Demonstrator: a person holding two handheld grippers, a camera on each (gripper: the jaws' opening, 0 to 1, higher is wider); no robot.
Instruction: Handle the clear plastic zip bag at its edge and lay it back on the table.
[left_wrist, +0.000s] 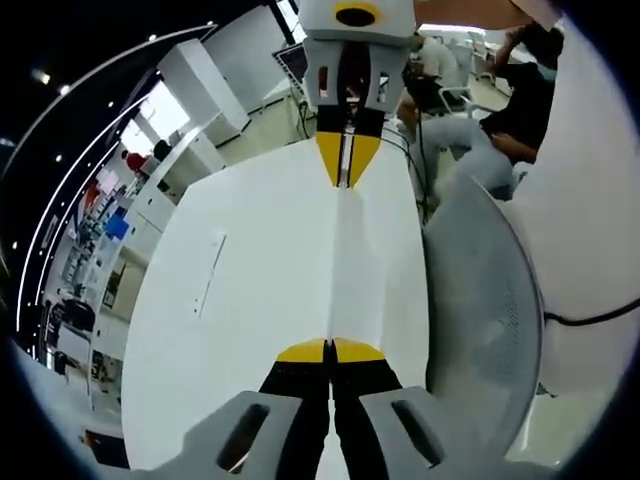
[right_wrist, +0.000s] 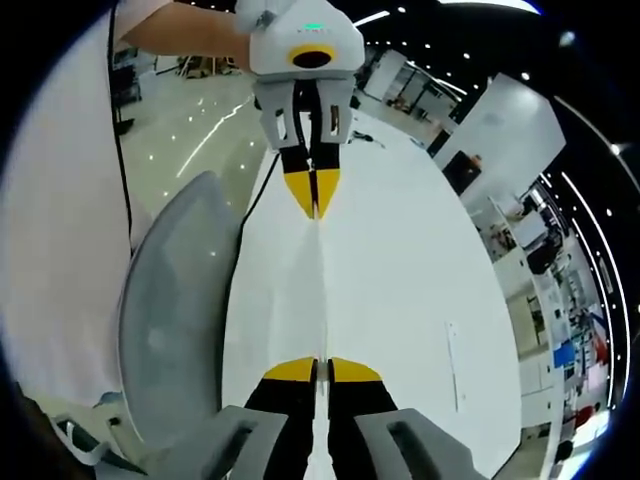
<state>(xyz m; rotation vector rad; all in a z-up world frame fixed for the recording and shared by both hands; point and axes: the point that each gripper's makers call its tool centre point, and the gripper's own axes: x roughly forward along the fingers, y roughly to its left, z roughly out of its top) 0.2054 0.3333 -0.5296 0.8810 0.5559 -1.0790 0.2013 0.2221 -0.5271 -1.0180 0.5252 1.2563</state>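
Bag (left_wrist: 338, 270) hangs taut between both closed tongs, left (left_wrist: 329, 352) and right (right_wrist: 322, 370), over the desk (left_wrist: 240, 300); uneven release could crumple it.

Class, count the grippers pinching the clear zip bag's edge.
2: left gripper shut on the zip bag at its near end, right gripper at the far end.

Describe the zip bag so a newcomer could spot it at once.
Start at the white table. Above it, the left gripper and right gripper face each other, both shut. The clear plastic zip bag is the near-invisible sheet stretched taut between them, showing edge-on as a thin straight line.
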